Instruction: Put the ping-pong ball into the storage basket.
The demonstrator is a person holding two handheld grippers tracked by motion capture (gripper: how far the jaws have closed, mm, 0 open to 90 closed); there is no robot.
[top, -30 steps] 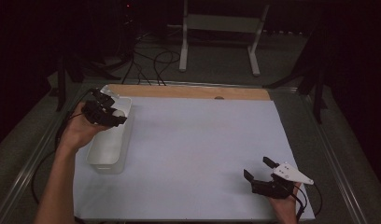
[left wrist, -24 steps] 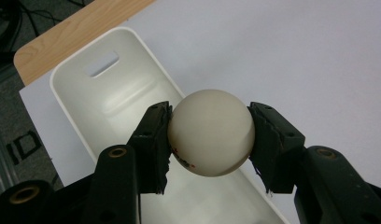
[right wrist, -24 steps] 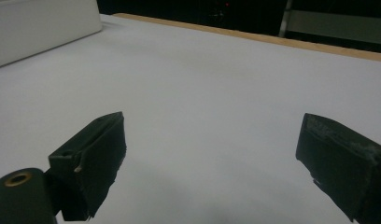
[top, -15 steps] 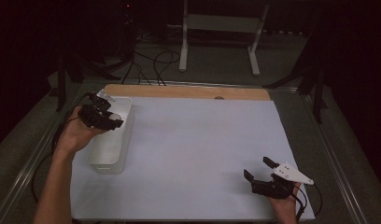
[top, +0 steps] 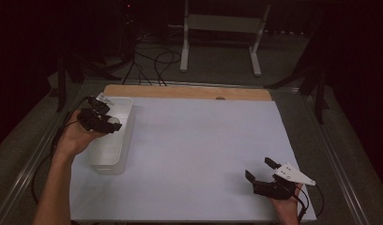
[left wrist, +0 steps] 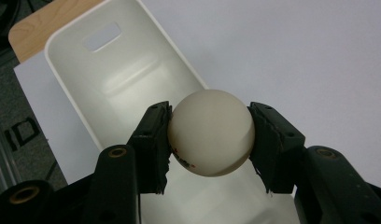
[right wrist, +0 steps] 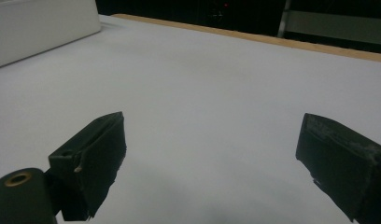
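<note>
Two grippers are working over the white sheet [top: 199,150] covering the table. Nearest to the person, the right gripper [top: 264,171] is resting low at the sheet's near right corner, its jaws standing wide apart with nothing between them; in the right gripper view they are framing bare sheet. Farther off at the left, the left gripper [top: 113,124] is hovering over the white plastic bin [top: 115,161], clenching a cream-white ball [left wrist: 211,132] between its two pads, which are pressing on the ball's opposite sides. In the left gripper view the ball is hanging above the bin's open inside, red marks showing on its lower left. Beyond the bin, a wooden board's edge [top: 189,91] is peeking out past the sheet.
</note>
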